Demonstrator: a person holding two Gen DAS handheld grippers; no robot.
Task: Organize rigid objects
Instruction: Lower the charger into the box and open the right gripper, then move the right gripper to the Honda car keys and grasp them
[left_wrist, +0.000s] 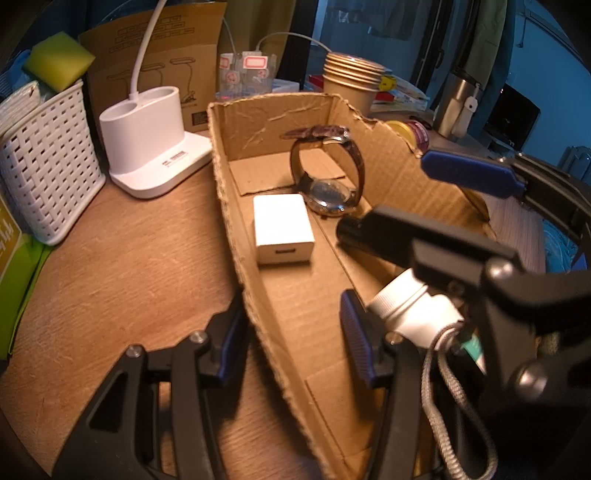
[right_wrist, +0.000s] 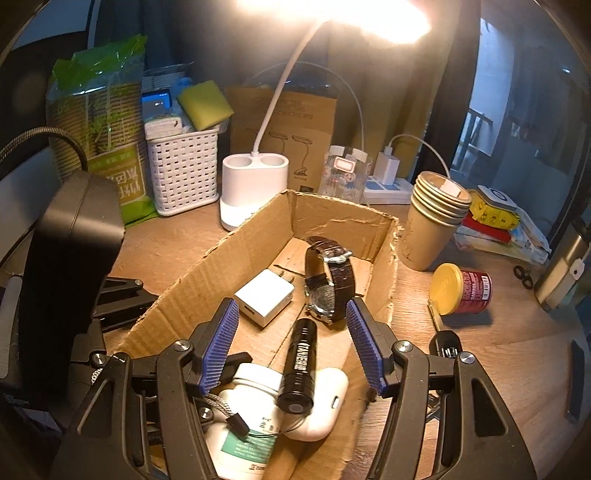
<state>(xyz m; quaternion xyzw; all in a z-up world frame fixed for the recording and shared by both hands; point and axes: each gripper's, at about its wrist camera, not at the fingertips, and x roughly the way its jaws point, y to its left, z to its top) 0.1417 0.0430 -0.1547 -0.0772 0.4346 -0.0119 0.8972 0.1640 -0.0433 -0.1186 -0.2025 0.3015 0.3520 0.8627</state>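
Note:
An open cardboard box (right_wrist: 376, 225) (left_wrist: 229, 192) stands on the wooden desk. In it lie a white charger cube (right_wrist: 264, 297) (left_wrist: 282, 229), a brown-strap wristwatch (right_wrist: 330, 280) (left_wrist: 328, 173), a black flashlight (right_wrist: 299, 365), a white pill bottle (right_wrist: 243, 421) (left_wrist: 410, 310) and a white earbud case (right_wrist: 325, 398). My right gripper (right_wrist: 291, 347) is open above the flashlight, not touching it. My left gripper (left_wrist: 291, 332) is open and straddles the box's left wall. The right gripper's blue pad (left_wrist: 469, 173) shows in the left wrist view.
A red can with yellow lid (right_wrist: 461, 288) lies on the desk right of the box, with a small black object (right_wrist: 447, 345) nearer. Stacked paper cups (right_wrist: 432, 221), a white lamp base (right_wrist: 251, 188) (left_wrist: 151, 136) and a white basket (right_wrist: 181, 173) (left_wrist: 48, 166) stand behind.

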